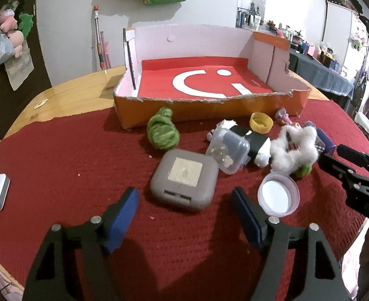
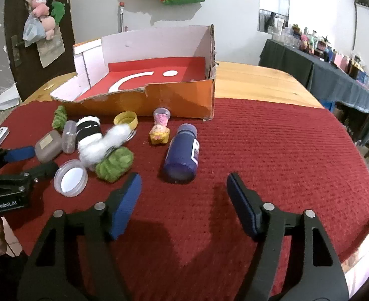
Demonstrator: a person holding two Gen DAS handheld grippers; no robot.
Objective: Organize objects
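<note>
Both grippers open and empty, angled down over the red woven cloth (image 2: 272, 138) on the wooden table (image 2: 254, 80). Left gripper (image 1: 184, 200) poised just short of the grey rounded case (image 1: 184, 179); right gripper (image 2: 184, 185) just short of the dark blue bottle (image 2: 181, 153), lying on its side. Nothing between either pair of pads.

Objects to organize clustered on the cloth in front of the orange cardboard box (image 1: 209, 110); box interior red with a white mark, holding nothing visible.

Judged step: first pick-ups, likely case and bottle, for transfer into the box.

Recommended handling:
- Case: hard, smooth, rounded corners; straddle squarely across flat sides, pads low, to prevent slipping out.
- Bottle: cylindrical, prone to rolling; close across the body near the middle, not the cap end.
- Avoid nudging the white lid (image 1: 278, 195) just beside the left gripper's right pad.
- Clear the torn, low front wall of the box on entry.

Other materials: green fuzzy bundle (image 1: 162, 131), soft and compressible; white fluffy toy (image 1: 294, 148), loose pile; clear plastic container (image 1: 228, 151), rigid, leaning on the case; yellow cap (image 1: 260, 123), shallow and light.
</note>
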